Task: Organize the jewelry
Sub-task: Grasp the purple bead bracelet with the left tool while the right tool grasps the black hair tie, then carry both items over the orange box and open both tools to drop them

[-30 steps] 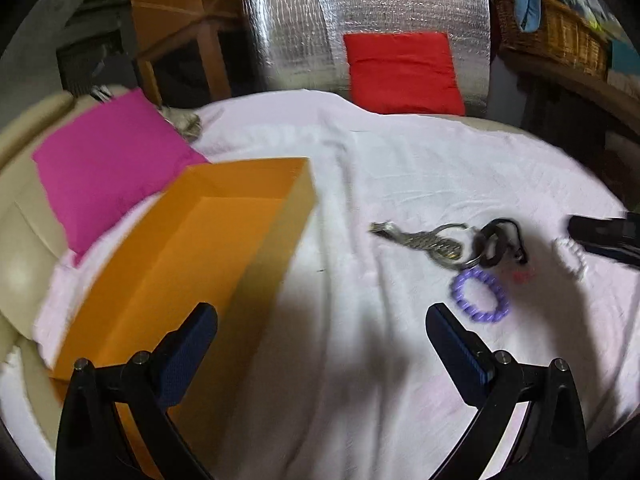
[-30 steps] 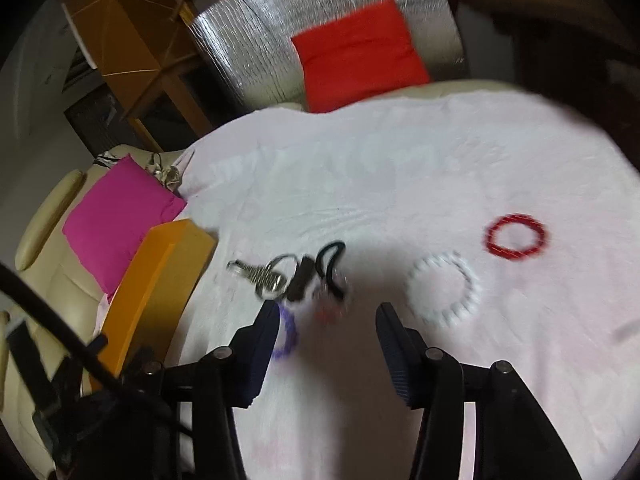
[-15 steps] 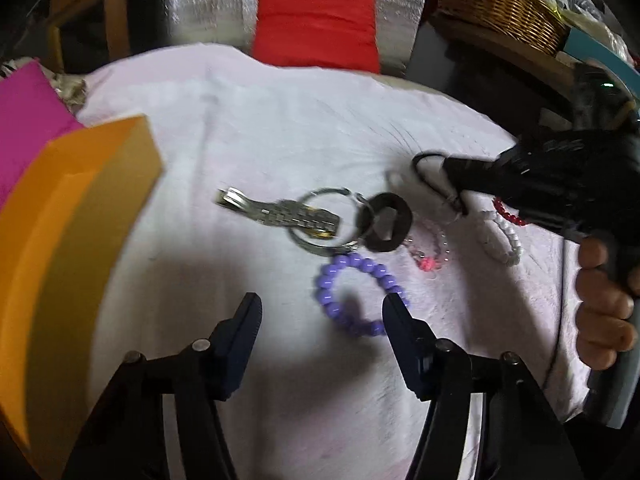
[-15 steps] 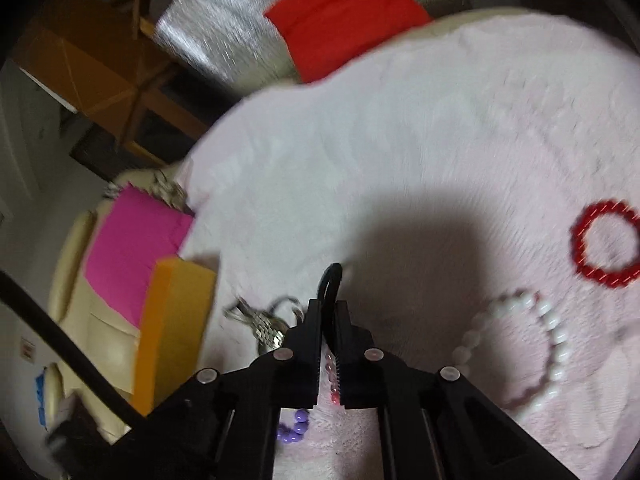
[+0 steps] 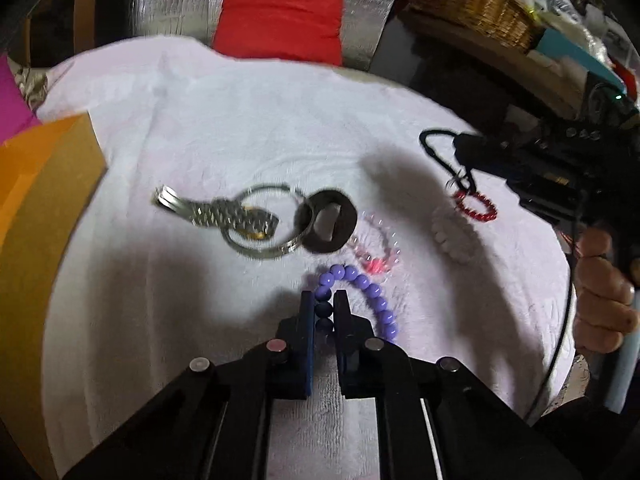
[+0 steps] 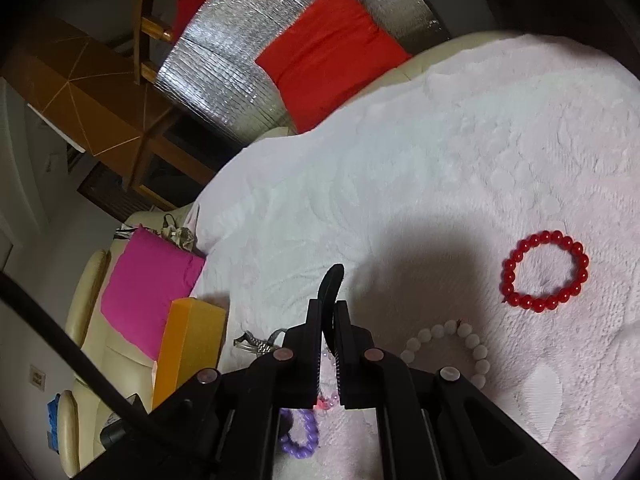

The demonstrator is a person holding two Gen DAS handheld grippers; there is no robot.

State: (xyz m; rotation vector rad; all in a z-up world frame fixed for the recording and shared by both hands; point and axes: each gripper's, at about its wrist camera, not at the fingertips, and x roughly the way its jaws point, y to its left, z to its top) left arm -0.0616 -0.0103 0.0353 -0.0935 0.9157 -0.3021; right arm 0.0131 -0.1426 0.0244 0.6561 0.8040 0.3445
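Note:
My left gripper point(image 5: 323, 300) is shut on the purple bead bracelet point(image 5: 366, 286), which lies on the pale pink cloth point(image 5: 240, 112). My right gripper point(image 6: 329, 303) is shut on a black cord loop point(image 6: 333, 278) and holds it above the cloth; it also shows in the left wrist view point(image 5: 436, 148). A silver watch with rings point(image 5: 236, 216), a black ring piece point(image 5: 330, 222), a pink bead bracelet point(image 5: 378, 252), a white bead bracelet point(image 6: 460, 344) and a red bead bracelet point(image 6: 546, 272) lie on the cloth. The orange box point(image 5: 36, 184) stands at the left.
A magenta cushion point(image 6: 148, 292) lies beyond the orange box point(image 6: 188, 352). A red cushion point(image 5: 280, 20) leans on a silver foil panel point(image 6: 224, 72) at the back. A wicker basket point(image 5: 476, 4) sits on a shelf at the right.
My left gripper moved forward and closed on the purple bracelet. My right gripper closed on the black cord and has lifted it off the cloth.

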